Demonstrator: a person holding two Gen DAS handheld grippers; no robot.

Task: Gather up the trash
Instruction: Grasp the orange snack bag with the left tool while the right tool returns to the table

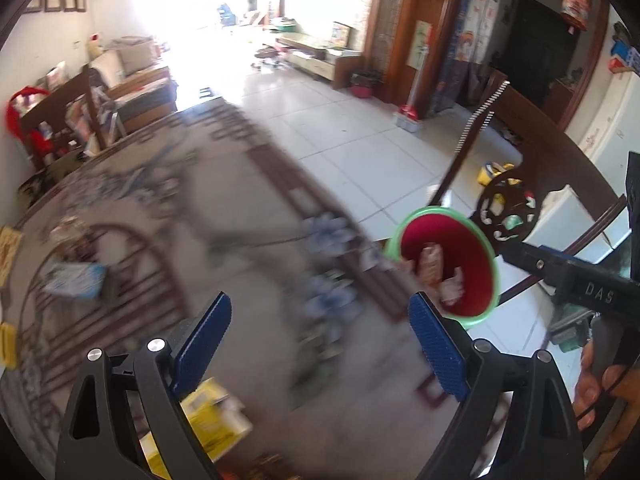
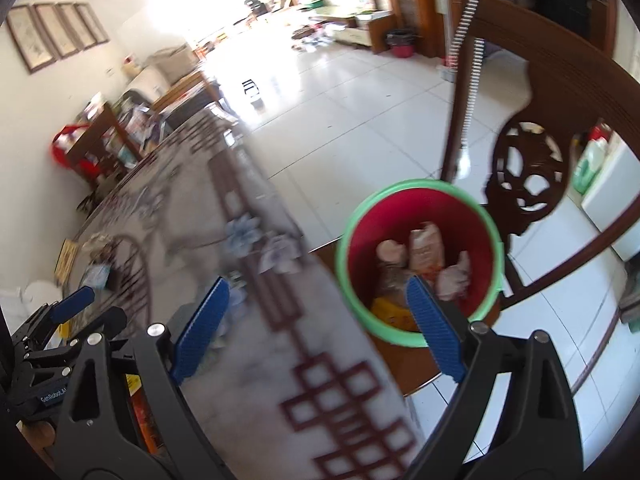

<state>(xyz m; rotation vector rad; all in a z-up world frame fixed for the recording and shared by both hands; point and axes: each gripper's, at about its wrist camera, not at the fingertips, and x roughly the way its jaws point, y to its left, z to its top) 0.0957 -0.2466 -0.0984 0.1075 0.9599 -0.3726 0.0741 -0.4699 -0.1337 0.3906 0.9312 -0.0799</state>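
Observation:
A red bin with a green rim [image 2: 420, 260] stands on a chair seat at the table's right edge and holds several wrappers and a carton. It also shows in the left wrist view [image 1: 448, 264]. My right gripper [image 2: 320, 328] is open and empty, over the table edge beside the bin. My left gripper [image 1: 320, 344] is open and empty above the patterned tabletop [image 1: 224, 248]. A yellow box [image 1: 212, 416] lies under its left finger. A blue-white packet [image 1: 76, 280] and crumpled paper [image 2: 280, 256] lie on the table. The views are blurred.
A carved dark wooden chair [image 2: 528, 176] stands right of the bin. The right gripper's body [image 1: 576, 280] shows at the right of the left wrist view. White tile floor [image 2: 360, 112] lies beyond the table. A cluttered shelf [image 1: 60, 120] stands by the far left wall.

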